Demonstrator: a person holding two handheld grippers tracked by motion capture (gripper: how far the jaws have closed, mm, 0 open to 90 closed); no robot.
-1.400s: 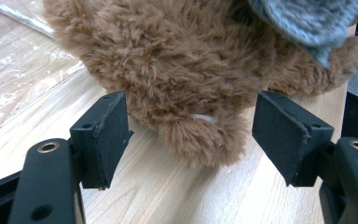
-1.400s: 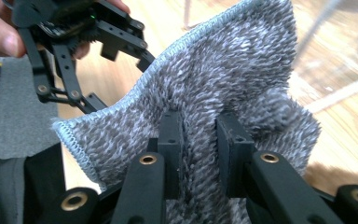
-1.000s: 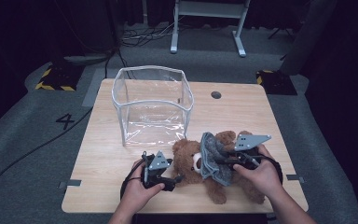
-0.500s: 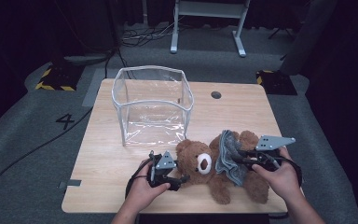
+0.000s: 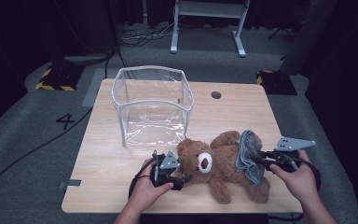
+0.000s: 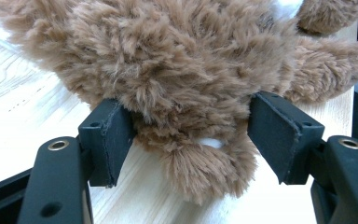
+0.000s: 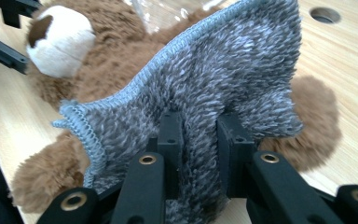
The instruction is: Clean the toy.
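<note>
A brown teddy bear (image 5: 214,165) lies on its back on the near part of the desk (image 5: 102,154), head toward the person's left, with a grey fleecy cloth (image 5: 249,156) draped over its lower body; the work in hand looks like pulling that garment off the bear, or else drawing it on, and the frames alone do not say which. The right gripper (image 5: 266,159) has its fingers clenched on a fold of the cloth, which the right gripper view shows pinched between the two pads (image 7: 171,135); the left gripper (image 5: 179,176) sits at the bear's head, its fingers standing wide on either side of the plush and touching the fur (image 6: 109,135); they have just been shifting a little around it, and whether they press enough to hold I cannot tell. The next move probably calls for the left to steady the head firmly while the right draws the cloth along the legs without snagging; behind the bear stands a clear plastic bin (image 5: 153,105), upright, with nothing in it.
</note>
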